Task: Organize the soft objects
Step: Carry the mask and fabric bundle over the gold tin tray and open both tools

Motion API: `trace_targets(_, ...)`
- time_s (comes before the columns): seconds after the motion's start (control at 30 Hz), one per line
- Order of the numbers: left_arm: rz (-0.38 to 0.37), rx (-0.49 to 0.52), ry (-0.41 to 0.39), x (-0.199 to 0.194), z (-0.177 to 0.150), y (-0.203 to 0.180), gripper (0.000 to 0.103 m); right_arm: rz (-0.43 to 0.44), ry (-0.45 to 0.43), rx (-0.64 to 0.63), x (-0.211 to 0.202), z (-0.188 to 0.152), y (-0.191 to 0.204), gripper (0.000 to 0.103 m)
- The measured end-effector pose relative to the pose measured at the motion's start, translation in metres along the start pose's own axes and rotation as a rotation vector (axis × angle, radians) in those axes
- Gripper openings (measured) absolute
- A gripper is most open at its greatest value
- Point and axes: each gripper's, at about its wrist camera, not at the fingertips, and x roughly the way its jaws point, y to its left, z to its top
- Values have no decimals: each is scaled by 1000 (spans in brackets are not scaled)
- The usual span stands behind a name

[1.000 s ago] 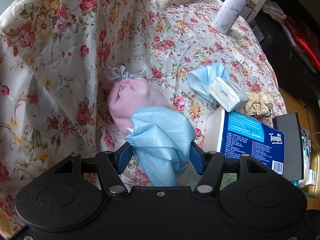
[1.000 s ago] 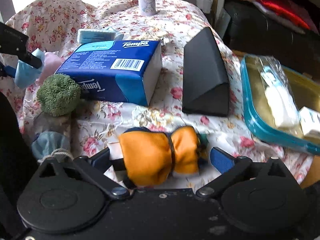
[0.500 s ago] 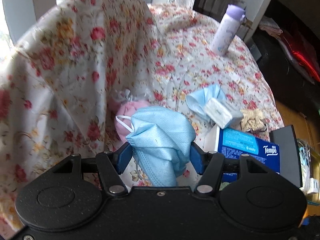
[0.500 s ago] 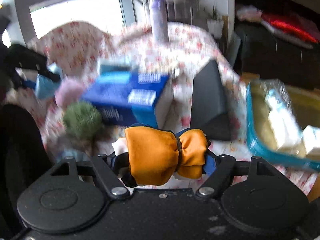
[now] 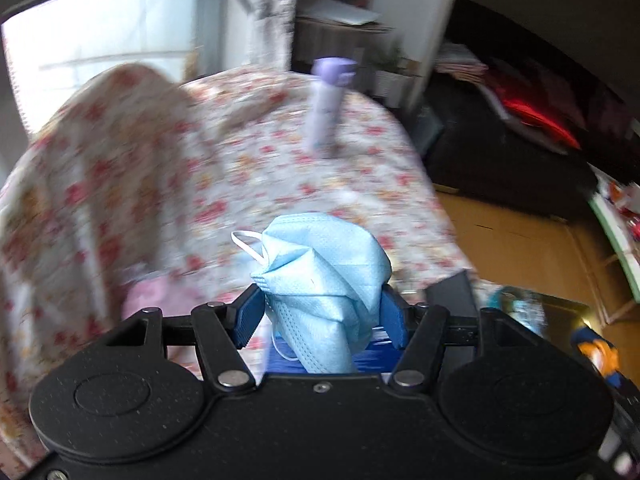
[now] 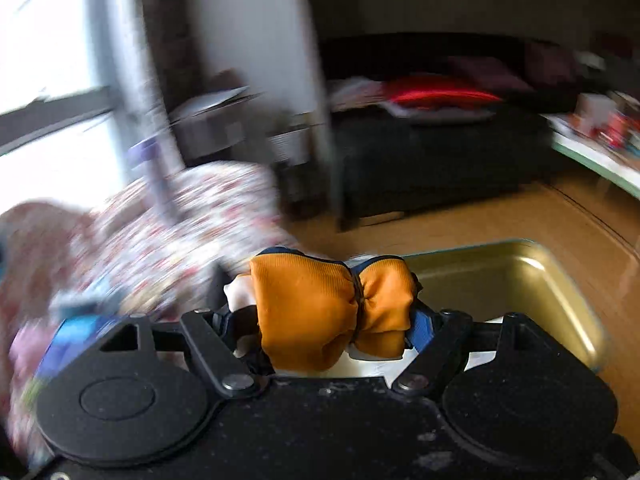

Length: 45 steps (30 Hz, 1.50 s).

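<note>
Between the blue pads of the left tongs sits a crumpled blue face mask, pinched tight and held up above the flowery desk. Over on the other side, the right tongs are clamped on an orange cloth bundle tied in the middle; their jaws have just been closing on it, and it fills the gap between them. Just past that bundle is a gold tin with a teal rim, and it looks like a good home for soft things. To do this step well, I think each hand should keep its squeeze until its soft thing is right over the tin, then let go low down so nothing bounces out. Both tongs point forward and tip down. The pictures are smeared, so both hands seem to be swinging fast. A purple bottle stands far back on the desk.
</note>
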Motion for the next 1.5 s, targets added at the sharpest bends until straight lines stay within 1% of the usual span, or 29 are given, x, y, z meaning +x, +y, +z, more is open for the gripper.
trace_targets(0.07, -36, 36, 3, 1, 2, -24, 57, -73, -18, 48, 10, 7, -20, 77)
trace_targets(0.17, -98, 98, 18, 8, 4, -66, 57, -162, -35, 81, 24, 16, -43, 77)
trace_targets(0.33, -184, 205, 55, 22, 0, -132, 57, -231, -64, 127, 45, 33, -80, 77)
trace_targets(0.43, -224, 263, 83, 33, -8, -168, 57, -285, -88, 113, 62, 41, -87, 77)
trace_targets(0.5, -242, 295, 105, 42, -15, -188, 58, -301, -91, 115, 68, 42, -90, 77)
trace_targets(0.6, -260, 330, 148, 59, -28, -212, 58, -285, -68, 149, 69, 39, -102, 77)
trace_targets(0.7, -259, 354, 202, 79, -40, -228, 58, -284, -60, 174, 68, 40, -107, 77)
trace_targets(0.73, -256, 362, 217, 83, -43, -231, 58, -282, -56, 186, 71, 41, -109, 77)
trace_targets(0.8, -246, 385, 250, 94, -49, -236, 67, -278, -43, 212, 73, 40, -116, 77)
trace_targets(0.83, -239, 391, 255, 95, -52, -240, 70, -275, -33, 227, 76, 41, -119, 77)
trace_targets(0.9, -220, 392, 259, 98, -55, -240, 79, -271, -18, 248, 73, 37, -121, 77)
trace_targets(0.97, -218, 383, 266, 101, -55, -239, 82, -270, -7, 256, 74, 37, -122, 77)
trace_targets(1.13, -203, 364, 279, 105, -57, -234, 83, -268, 4, 242, 77, 35, -119, 79)
trace_targets(1.23, -199, 356, 290, 108, -60, -228, 83, -274, -2, 247, 74, 35, -120, 93)
trace_targets(1.27, -198, 353, 293, 108, -61, -225, 83, -276, -7, 254, 72, 35, -121, 95)
trace_targets(1.37, -192, 344, 296, 107, -63, -219, 83, -274, -25, 271, 68, 35, -124, 95)
trace_targets(1.5, -194, 328, 295, 102, -63, -212, 83, -274, -28, 271, 68, 33, -123, 95)
